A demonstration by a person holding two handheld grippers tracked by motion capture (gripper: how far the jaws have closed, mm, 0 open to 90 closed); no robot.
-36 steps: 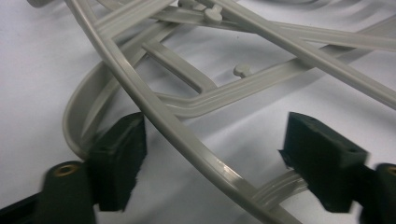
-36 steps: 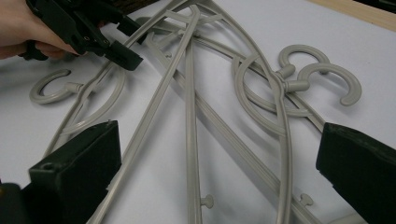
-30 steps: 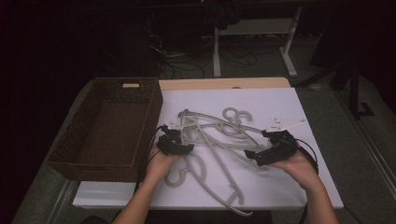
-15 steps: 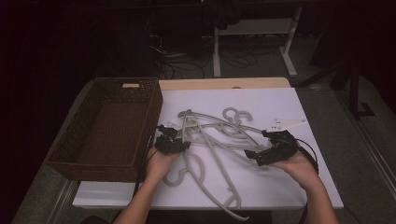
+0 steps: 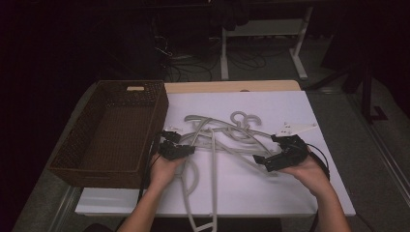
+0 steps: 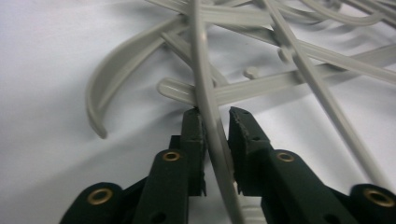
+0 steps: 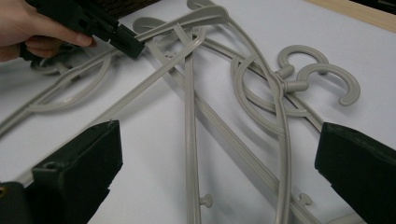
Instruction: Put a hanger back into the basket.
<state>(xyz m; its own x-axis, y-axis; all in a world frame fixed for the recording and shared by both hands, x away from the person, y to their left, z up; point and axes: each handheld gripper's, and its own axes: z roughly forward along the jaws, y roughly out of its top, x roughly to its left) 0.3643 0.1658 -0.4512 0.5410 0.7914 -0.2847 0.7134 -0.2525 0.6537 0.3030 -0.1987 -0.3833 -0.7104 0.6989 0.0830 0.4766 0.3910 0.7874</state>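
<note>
Several grey plastic hangers lie tangled on the white table cover. My left gripper sits at the left edge of the pile. In the left gripper view its jaws have just been closing around one thin hanger bar; the left pad touches it and a thin gap shows at the right pad. My right gripper rests at the pile's right side, open wide, with hanger bars lying on the cover between its jaws. The left gripper is also in the right gripper view, nipping at a hanger arm.
A brown wicker basket stands along the table's left side, close beside my left hand. The white cover runs to the front edge, where one long hanger sticks out past it. Table legs and cables sit in the dark beyond.
The left gripper's jaws have narrowed around the hanger bar. The long hanger's near end has swung left toward the front edge. Both hands stay where they were.
</note>
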